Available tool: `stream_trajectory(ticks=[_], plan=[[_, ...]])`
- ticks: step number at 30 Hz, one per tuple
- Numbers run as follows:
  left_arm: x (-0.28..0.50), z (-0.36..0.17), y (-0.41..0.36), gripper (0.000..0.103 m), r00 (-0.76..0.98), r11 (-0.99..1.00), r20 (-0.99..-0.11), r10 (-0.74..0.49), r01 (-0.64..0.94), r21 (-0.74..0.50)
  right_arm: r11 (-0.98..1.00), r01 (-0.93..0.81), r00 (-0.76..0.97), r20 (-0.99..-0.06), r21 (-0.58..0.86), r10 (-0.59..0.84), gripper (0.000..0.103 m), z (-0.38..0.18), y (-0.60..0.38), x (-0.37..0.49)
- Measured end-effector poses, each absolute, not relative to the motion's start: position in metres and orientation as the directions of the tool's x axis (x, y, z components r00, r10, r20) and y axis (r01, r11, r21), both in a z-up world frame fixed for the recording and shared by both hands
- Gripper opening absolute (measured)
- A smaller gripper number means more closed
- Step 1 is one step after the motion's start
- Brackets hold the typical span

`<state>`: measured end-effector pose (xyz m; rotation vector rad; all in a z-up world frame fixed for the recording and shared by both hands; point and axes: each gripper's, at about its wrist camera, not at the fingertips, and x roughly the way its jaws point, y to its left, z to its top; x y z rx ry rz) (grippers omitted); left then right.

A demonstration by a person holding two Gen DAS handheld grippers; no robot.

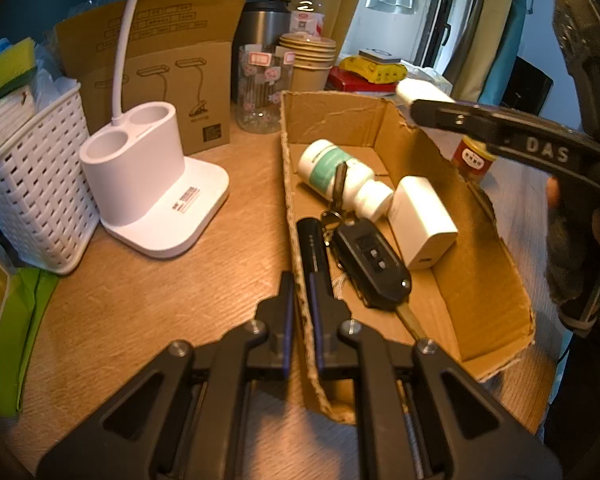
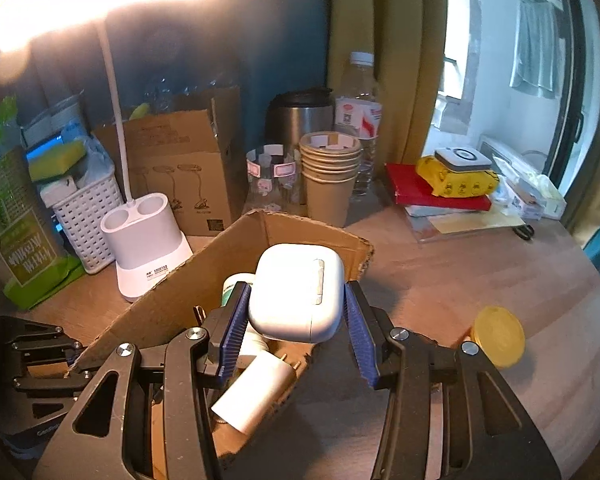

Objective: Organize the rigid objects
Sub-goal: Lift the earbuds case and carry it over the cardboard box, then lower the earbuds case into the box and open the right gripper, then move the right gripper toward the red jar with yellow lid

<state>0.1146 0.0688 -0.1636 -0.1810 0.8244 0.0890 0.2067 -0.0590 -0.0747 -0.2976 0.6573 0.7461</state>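
An open cardboard box (image 1: 480,264) lies on the wooden desk. Inside it are a white pill bottle (image 1: 336,172), a black car key fob (image 1: 374,260), a black cylinder (image 1: 314,248) and a white charger (image 1: 420,220). My left gripper (image 1: 302,320) is shut on the box's left wall. My right gripper (image 2: 295,292) is shut on a white earbud case (image 2: 295,292) and holds it above the box's (image 2: 171,300) far end. In the left wrist view the same case (image 1: 420,90) shows over the box's far right corner. A small yellow-lidded jar (image 2: 498,336) stands outside the box.
A white lamp base (image 1: 151,196), a white basket (image 1: 31,184) and a lamp carton (image 1: 171,80) stand left of the box. Behind it are paper cups (image 2: 330,176), a glass jar (image 2: 271,184), a water bottle (image 2: 360,120) and a steel flask (image 2: 300,116). A red book (image 2: 432,192) lies at the back right.
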Motion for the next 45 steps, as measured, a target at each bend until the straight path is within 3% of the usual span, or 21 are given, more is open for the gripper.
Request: stream_trajectory(ticks=[25, 45], plan=[[0.117, -0.164, 0.072, 0.009, 0.675, 0.981, -0.738, 0.005, -0.146, -0.128, 0.66, -0.719, 0.557, -0.748, -0.218, 0.36, 0.05, -0.111, -0.013, 0.218], [0.118, -0.167, 0.076, 0.009, 0.675, 0.98, -0.738, 0.002, -0.148, -0.133, 0.684, -0.709, 0.554, -0.735, -0.171, 0.391, 0.051, -0.096, -0.021, 0.214]])
